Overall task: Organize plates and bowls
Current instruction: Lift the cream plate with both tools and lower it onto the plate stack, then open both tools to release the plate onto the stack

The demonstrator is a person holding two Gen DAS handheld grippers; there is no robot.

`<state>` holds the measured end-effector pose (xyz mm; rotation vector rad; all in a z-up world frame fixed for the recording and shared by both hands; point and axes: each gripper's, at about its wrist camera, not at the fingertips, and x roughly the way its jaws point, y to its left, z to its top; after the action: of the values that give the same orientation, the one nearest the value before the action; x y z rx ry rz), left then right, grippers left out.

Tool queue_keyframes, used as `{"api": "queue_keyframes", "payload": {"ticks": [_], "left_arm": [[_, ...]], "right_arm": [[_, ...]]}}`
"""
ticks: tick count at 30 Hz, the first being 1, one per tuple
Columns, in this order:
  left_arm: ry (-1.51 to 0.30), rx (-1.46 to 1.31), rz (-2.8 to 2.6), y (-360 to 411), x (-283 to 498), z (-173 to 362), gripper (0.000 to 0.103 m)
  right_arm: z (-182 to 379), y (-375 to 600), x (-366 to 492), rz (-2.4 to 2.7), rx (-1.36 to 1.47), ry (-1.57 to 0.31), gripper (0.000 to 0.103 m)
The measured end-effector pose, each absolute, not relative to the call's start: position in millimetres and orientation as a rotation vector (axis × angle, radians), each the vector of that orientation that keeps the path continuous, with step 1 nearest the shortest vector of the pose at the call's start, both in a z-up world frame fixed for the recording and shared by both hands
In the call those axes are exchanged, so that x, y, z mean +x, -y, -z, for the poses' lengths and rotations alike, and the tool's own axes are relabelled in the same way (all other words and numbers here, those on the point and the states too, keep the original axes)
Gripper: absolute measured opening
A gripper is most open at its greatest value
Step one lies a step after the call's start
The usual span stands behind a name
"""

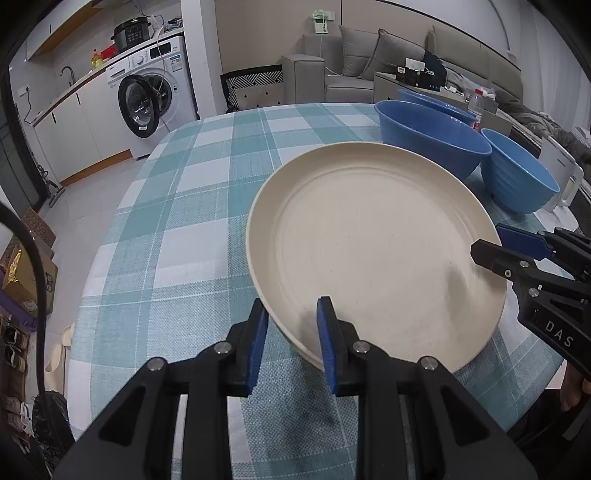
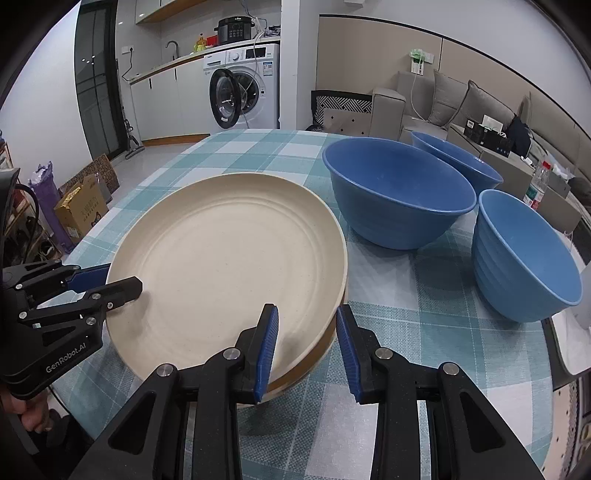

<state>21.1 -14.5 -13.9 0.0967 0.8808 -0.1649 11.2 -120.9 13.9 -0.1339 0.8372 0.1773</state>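
- Worktop (image 2: 229,147) wears a teal-and-white checked cloth, and it fills the near ground in both views.
- White washing machine (image 1: 155,92) against the back wall, round door hanging open.
- Black multicooker (image 2: 235,29) sits right on top of the washer.
- Grey sofa (image 1: 369,62) with cushions off to the right, dark boxes (image 2: 487,134) stacked on its wide arm.
- Clear plastic bottle (image 2: 537,186) stands upright beyond the worktop's far right edge.
- Cardboard box (image 2: 83,210) on the floor at left, beside a purple bag (image 2: 50,206).

Straddling cream plate (image 2: 229,258) rim: right gripper (image 2: 306,339), jaws apart; opposite, left gripper (image 2: 107,284); beyond, 3 blue bowls (image 2: 399,199).
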Motion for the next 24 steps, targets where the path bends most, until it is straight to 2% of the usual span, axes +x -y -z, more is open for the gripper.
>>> {"api": "queue_keyframes", "payload": {"ticks": [9, 24], "left_arm": [[-0.887, 0.122, 0.156, 19, 21, 18, 0.025], [-0.896, 0.126, 0.168, 21, 22, 22, 0.036]], "right_arm": [[-6, 118, 12, -0.158, -0.179, -0.850, 0.033], [-2, 115, 11, -0.173, -0.190, -0.857, 0.036]]}}
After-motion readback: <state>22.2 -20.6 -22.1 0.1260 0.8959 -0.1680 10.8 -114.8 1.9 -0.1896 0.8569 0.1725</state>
